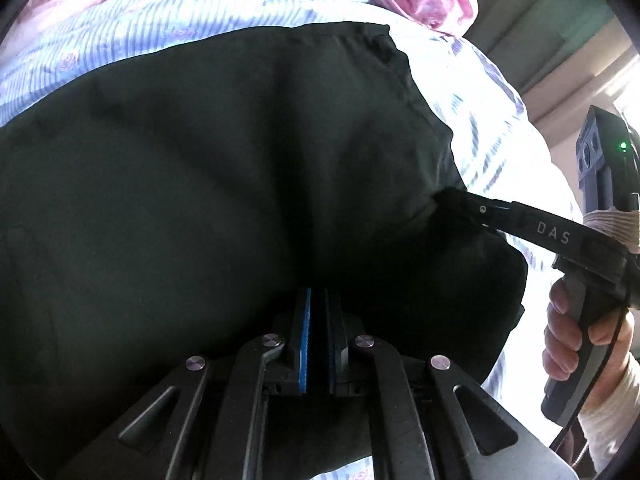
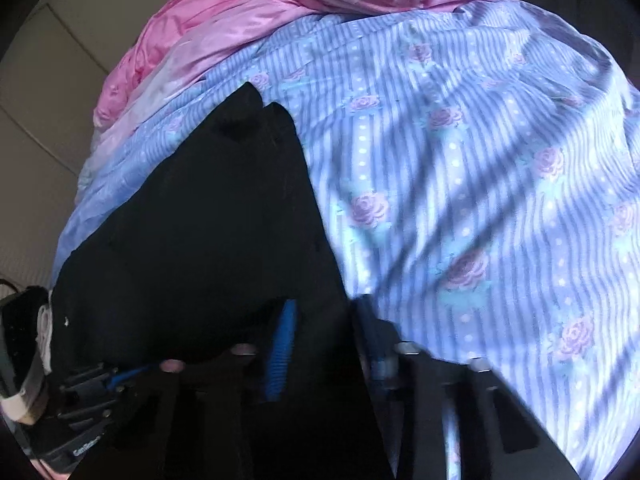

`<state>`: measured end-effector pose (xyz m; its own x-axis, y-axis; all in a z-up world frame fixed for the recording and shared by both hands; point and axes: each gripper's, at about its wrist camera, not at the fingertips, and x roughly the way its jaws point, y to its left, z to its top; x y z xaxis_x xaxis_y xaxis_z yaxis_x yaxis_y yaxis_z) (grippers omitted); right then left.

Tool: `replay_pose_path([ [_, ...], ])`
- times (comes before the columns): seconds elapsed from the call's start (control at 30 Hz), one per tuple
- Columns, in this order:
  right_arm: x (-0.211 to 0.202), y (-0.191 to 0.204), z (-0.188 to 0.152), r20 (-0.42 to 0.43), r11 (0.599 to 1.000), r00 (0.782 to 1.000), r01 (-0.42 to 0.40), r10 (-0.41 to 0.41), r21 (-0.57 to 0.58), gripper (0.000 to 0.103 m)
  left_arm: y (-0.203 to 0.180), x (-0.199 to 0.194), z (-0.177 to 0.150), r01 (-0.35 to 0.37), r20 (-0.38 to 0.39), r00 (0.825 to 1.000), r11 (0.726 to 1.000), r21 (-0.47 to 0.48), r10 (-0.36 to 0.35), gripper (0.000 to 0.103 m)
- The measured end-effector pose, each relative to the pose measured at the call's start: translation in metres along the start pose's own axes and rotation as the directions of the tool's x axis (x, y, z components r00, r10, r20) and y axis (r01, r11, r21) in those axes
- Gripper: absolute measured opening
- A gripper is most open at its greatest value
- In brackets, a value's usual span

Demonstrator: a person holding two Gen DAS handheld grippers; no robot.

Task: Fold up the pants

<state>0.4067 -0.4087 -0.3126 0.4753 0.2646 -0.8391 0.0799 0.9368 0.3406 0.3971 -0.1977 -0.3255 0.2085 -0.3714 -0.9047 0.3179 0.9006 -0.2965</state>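
The black pants [image 1: 240, 184] lie spread on a bed with a blue striped floral sheet [image 1: 120, 28]. In the left wrist view my left gripper [image 1: 317, 296] is shut on the near edge of the pants, its blue pads almost together with cloth between them. My right gripper [image 1: 452, 200] reaches in from the right, its tips pinching the pants' right edge. In the right wrist view the pants [image 2: 208, 232] fill the left half. The right gripper [image 2: 324, 312] has its jaws apart around a thick fold of black cloth, which hides the gap.
A crumpled pink cover [image 2: 248, 4] lies at the far end of the bed. The blue floral sheet [image 2: 480, 180] stretches to the right of the pants. A pale wall [image 2: 44, 100] stands on the left. A hand [image 1: 568, 332] holds the right gripper's handle.
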Motion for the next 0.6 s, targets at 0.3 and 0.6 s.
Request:
replay_pose_path([
  [0.3, -0.04, 0.019, 0.004, 0.036, 0.999, 0.999, 0.031, -0.032, 0.02, 0.007, -0.004, -0.076, 0.007, -0.105, 0.119, 0.987, 0.994, -0.005, 0.105, 0.008],
  [0.6, -0.111, 0.134, 0.015, 0.147, 0.991, 0.989, 0.048, -0.029, -0.128, 0.006, 0.068, -0.202, -0.026, -0.191, 0.221, 0.948, 0.966, -0.177, 0.228, 0.008],
])
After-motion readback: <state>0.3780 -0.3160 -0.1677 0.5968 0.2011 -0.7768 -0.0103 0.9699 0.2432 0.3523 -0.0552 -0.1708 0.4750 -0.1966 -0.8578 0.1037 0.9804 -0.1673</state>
